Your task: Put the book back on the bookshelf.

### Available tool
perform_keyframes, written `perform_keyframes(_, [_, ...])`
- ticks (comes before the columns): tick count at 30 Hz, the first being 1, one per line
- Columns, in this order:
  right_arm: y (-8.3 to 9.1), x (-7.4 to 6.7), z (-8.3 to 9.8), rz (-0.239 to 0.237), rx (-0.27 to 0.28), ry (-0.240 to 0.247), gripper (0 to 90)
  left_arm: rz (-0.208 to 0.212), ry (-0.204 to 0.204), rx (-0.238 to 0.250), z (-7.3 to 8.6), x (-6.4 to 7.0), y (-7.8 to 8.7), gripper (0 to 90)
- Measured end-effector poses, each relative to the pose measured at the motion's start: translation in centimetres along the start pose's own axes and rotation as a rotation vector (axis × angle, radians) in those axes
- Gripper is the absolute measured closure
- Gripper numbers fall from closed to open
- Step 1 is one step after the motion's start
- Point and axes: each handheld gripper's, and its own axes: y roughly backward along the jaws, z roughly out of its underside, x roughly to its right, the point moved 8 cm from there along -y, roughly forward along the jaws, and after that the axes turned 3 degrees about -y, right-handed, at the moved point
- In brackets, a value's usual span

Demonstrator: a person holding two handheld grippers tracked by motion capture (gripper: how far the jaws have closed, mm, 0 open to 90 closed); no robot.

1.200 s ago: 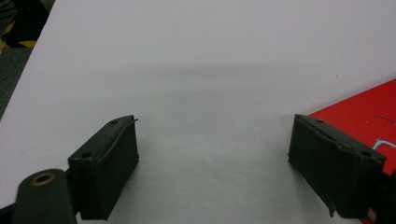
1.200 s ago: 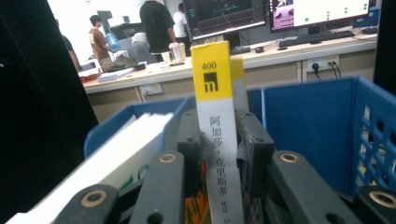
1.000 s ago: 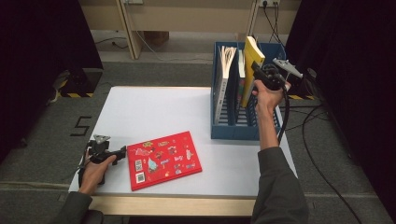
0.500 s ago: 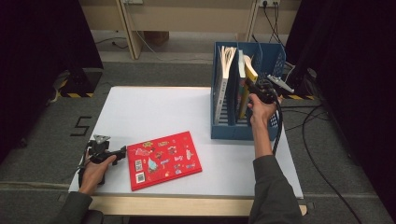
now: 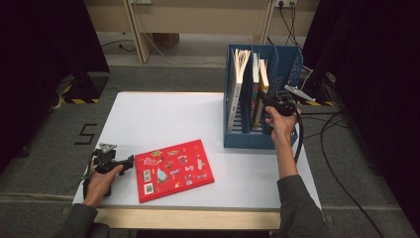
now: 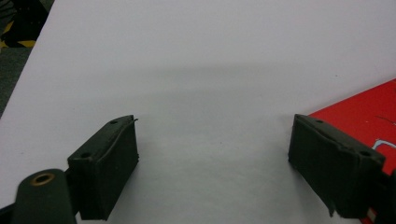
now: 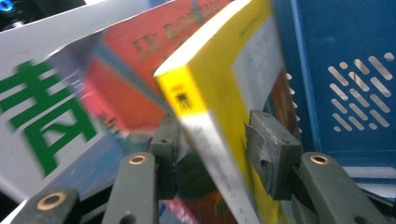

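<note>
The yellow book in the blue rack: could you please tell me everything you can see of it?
The yellow book is a paperback with a yellow cover and pale page edges. It stands upright, slightly tilted, in the blue rack, beside other books. The right tool straddles its spine, jaws just opening, a gap showing at one pad.

A flat red hardcover book point(image 5: 174, 169) carries small multicoloured stickers; a yellow-spined paperback point(image 7: 219, 93) stands in the perforated blue plastic file rack point(image 5: 292, 69).

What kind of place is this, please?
Probably a lab or studio set up for recording: a white rectangular table on grey carpet, dark curtains at both sides, and loose black cables across the floor.
</note>
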Motion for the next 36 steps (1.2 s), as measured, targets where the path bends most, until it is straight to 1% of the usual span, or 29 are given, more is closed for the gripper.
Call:
perform_keyframes(2, [0.5,-0.1,0.3,-0.013,-0.018,0.042,53.7,0.000,-0.001,-0.001,0.0,0.0,0.0,14.7])
perform_keyframes(3, [0.8,-0.1,0.4,-0.011,-0.027,0.070,51.8,0.000,-0.001,-0.002,0.0,0.0,0.0,14.7])
perform_keyframes(5, [1.1,-0.2,0.5,-0.024,-0.035,0.085,47.0,0.000,-0.001,-0.002,0.0,0.0,0.0,14.8])
perform_keyframes(6, [1.3,-0.3,0.7,-0.039,-0.048,0.083,42.3,-0.001,-0.001,-0.003,0.0,0.0,0.0,14.7])
perform_keyframes(7, [1.4,-0.4,0.8,-0.046,-0.068,0.071,37.6,-0.001,-0.001,-0.003,0.0,0.0,0.0,14.7])
perform_keyframes(9, [1.5,-0.5,1.0,-0.053,-0.086,0.068,34.3,-0.001,-0.001,-0.003,0.0,0.0,0.0,14.7])
perform_keyframes(10, [1.5,-0.5,1.0,-0.057,-0.085,0.077,34.2,-0.001,-0.001,-0.003,0.0,0.0,0.0,14.7])
perform_keyframes(11, [1.4,-0.5,1.0,-0.047,-0.084,0.097,32.8,0.000,0.000,-0.002,0.0,0.0,0.0,14.7])
perform_keyframes(13, [1.3,-1.0,1.2,-0.072,-0.094,0.102,32.8,0.000,-0.001,-0.003,0.0,0.0,0.0,14.7])
perform_keyframes(14, [1.2,-1.2,1.5,-0.061,-0.108,0.122,31.9,0.000,-0.001,-0.003,0.0,0.0,0.0,14.7])
perform_keyframes(16, [0.9,-1.3,1.6,-0.036,-0.119,0.169,30.0,0.000,-0.001,-0.003,0.0,0.0,0.0,14.7])
perform_keyframes(17, [0.5,-1.2,1.7,-0.015,-0.130,0.168,28.7,0.000,-0.001,-0.003,0.0,0.0,0.0,14.7])
perform_keyframes(19, [-0.1,-1.2,1.8,-0.025,-0.123,0.132,30.3,0.000,0.000,-0.002,0.0,0.0,0.0,14.7])
perform_keyframes(20, [-0.4,-1.4,1.8,-0.019,-0.117,0.133,34.1,0.000,-0.001,-0.003,0.0,0.0,0.0,14.7])
perform_keyframes(21, [-0.5,-1.6,2.0,-0.023,-0.115,0.134,33.7,-0.001,-0.001,-0.003,0.0,0.0,0.0,14.7])
perform_keyframes(22, [-0.7,-1.9,2.1,-0.026,-0.115,0.140,31.0,-0.001,-0.001,-0.003,0.0,0.0,0.0,14.7])
perform_keyframes(24, [-1.3,-2.5,2.4,0.002,-0.135,0.198,27.7,-0.001,0.000,-0.003,0.0,0.0,0.0,14.7])
perform_keyframes(25, [-1.4,-2.6,2.4,0.019,-0.140,0.204,26.9,0.000,0.000,-0.003,0.0,0.0,0.0,14.7])
perform_keyframes(27, [-1.5,-2.6,2.4,0.025,-0.141,0.196,27.2,0.000,0.000,-0.002,0.0,0.0,0.0,14.7])
perform_keyframes(30, [-1.2,-2.2,2.4,0.017,-0.147,0.184,29.7,0.002,0.003,-0.002,0.0,0.0,0.0,14.7])
perform_keyframes(32, [-0.6,-2.2,2.3,0.013,-0.140,0.157,30.5,0.001,0.001,-0.004,0.0,0.0,0.0,14.7])
perform_keyframes(34, [0.2,-2.5,2.0,0.018,-0.119,0.183,30.2,0.001,0.000,-0.003,0.0,0.0,0.0,14.7])
perform_keyframes(35, [0.6,-2.8,1.9,0.015,-0.109,0.208,30.2,0.001,0.001,-0.003,0.0,0.0,0.0,14.7])
perform_keyframes(36, [0.9,-3.2,1.9,0.007,-0.100,0.218,30.1,0.000,0.000,-0.003,0.0,0.0,0.0,14.7])
